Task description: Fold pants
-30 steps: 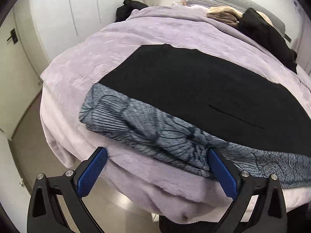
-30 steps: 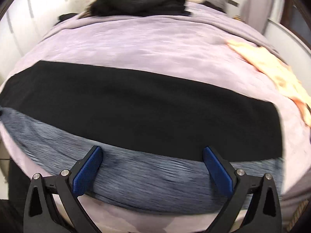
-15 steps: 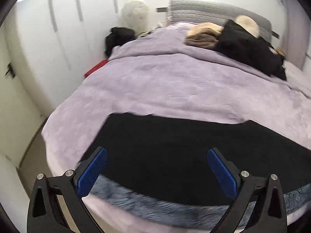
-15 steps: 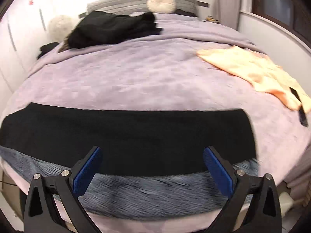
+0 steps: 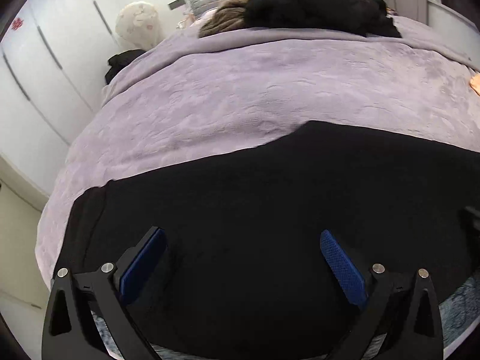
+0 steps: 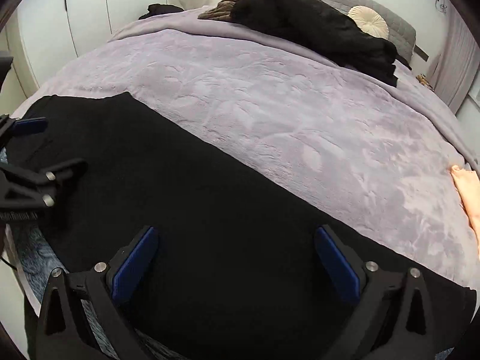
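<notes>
The black pants (image 5: 255, 210) lie flat in a long strip across the near part of the lilac bed; they also show in the right wrist view (image 6: 195, 204). A grey patterned cloth (image 6: 33, 258) lies under their near edge, seen also in the left wrist view (image 5: 462, 306). My left gripper (image 5: 243, 258) is open and empty, low over the pants' left part. My right gripper (image 6: 235, 258) is open and empty, low over the pants further right. The left gripper (image 6: 27, 162) shows at the left edge of the right wrist view.
The lilac blanket (image 5: 270, 96) covers the bed (image 6: 285, 105). A black garment pile (image 6: 315, 27), a brown one (image 5: 225, 24) and a round cream cushion (image 6: 367, 24) lie by the headboard. A peach garment (image 6: 468, 192) lies at the right edge. White wardrobes (image 5: 45, 60) stand left.
Both grippers have moved forward and down over the bed, from its near edge to just above the black pants. Both stay open and empty.
</notes>
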Available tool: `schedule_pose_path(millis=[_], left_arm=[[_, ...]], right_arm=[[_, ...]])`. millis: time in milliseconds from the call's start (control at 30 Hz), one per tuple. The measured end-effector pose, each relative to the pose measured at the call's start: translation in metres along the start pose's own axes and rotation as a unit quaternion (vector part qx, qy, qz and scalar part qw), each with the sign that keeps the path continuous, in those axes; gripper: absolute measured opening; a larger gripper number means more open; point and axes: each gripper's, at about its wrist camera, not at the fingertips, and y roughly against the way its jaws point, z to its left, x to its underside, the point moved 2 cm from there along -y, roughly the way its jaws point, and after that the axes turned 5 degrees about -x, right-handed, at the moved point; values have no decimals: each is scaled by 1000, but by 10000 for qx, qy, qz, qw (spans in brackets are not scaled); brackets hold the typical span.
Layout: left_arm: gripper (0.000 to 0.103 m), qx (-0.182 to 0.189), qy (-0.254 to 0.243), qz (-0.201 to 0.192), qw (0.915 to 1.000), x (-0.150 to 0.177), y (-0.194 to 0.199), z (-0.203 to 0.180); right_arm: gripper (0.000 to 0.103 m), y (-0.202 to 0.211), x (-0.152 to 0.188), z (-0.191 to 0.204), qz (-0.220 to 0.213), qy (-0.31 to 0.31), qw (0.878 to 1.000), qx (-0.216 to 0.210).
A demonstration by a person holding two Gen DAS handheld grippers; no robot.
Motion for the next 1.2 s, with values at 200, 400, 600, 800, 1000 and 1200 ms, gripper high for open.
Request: schedule_pose_path(millis=[200,400,600,800,1000,1200], left_arm=[[102,820,1214,296,9888,40,-16,110],[102,76,1083,222,9938,59,-9,126],[102,204,1003,-48,9947,48,26,81],[102,1170,-305,-508,9914,28,82,-72],[103,1133,-810,-246,9899,32,69,-179],[103,1269,-845,-138,9882,23,81,-201]], right_arm=[[103,28,60,-133,7,-1172,9916,552],[103,78,113,-224,56,-1500,9744,1673],[103,137,167,-269,-278,-2802,9490,1421],[103,137,201,-225,-401,-2583,9637,538],[103,127,234,-214,-721,-2781,9574,-305],[103,126,237,-231,-1238,-2977,9423,-906]])
